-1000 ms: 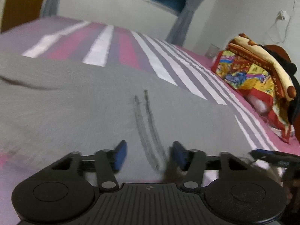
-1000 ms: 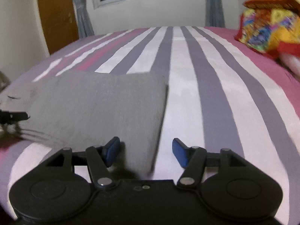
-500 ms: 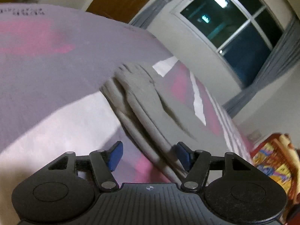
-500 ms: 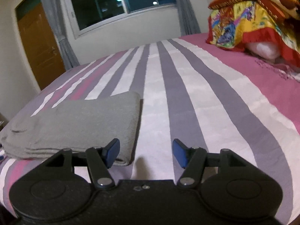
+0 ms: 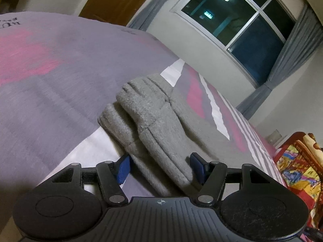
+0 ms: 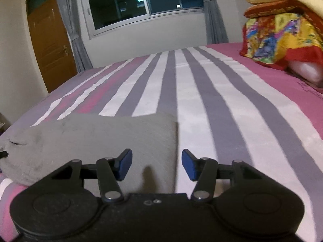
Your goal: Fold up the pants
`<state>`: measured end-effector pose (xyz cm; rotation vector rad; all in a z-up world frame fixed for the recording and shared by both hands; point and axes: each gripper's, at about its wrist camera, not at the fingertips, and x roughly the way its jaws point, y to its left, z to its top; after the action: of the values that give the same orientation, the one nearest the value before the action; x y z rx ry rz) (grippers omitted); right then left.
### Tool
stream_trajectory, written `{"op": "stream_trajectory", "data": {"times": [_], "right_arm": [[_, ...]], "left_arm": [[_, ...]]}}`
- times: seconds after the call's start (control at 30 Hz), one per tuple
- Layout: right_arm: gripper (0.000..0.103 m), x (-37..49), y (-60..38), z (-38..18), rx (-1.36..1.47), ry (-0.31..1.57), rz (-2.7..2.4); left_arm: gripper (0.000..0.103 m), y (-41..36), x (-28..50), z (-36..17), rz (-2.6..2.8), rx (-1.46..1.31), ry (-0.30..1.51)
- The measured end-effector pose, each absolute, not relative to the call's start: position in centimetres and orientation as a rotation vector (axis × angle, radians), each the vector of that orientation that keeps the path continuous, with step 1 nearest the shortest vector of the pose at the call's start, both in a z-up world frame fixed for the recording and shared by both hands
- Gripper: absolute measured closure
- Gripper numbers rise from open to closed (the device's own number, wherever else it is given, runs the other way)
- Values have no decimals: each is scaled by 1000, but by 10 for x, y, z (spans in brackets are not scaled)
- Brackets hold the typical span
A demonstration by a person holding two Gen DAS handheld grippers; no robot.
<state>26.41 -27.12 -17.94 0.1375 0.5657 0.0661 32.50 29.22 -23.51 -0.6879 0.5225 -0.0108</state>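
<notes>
The grey pants (image 5: 153, 121) lie folded in a thick stack on the striped bed. In the left wrist view the layered end with ribbed bands faces me. My left gripper (image 5: 160, 168) is open, its blue pads on either side of the near edge of the stack, not closed on it. In the right wrist view the pants (image 6: 101, 139) lie as a flat grey rectangle at the lower left. My right gripper (image 6: 157, 164) is open and empty over the stack's right edge.
The bed (image 6: 212, 104) has a purple, pink and white striped cover. A colourful folded blanket pile (image 6: 282, 32) sits at the right on the bed, also in the left wrist view (image 5: 298, 161). A window, grey curtains and a brown door (image 6: 50, 44) stand behind.
My left gripper has swung from over the flat pants to their layered end. My right gripper pulled back and up, then came closer over the stack's right edge. Both stayed open.
</notes>
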Motion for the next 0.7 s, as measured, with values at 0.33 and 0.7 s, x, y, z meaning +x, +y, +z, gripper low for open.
{"op": "stream_trajectory", "data": {"times": [0.33,0.7], "right_arm": [[46,286,-270,-203,85,701,30],[45,287,-270,-198,103,707,33]], "left_arm": [[40,296,326,-238,-33,-667,521],[40,334,337,-259,-113,-960,493]]}}
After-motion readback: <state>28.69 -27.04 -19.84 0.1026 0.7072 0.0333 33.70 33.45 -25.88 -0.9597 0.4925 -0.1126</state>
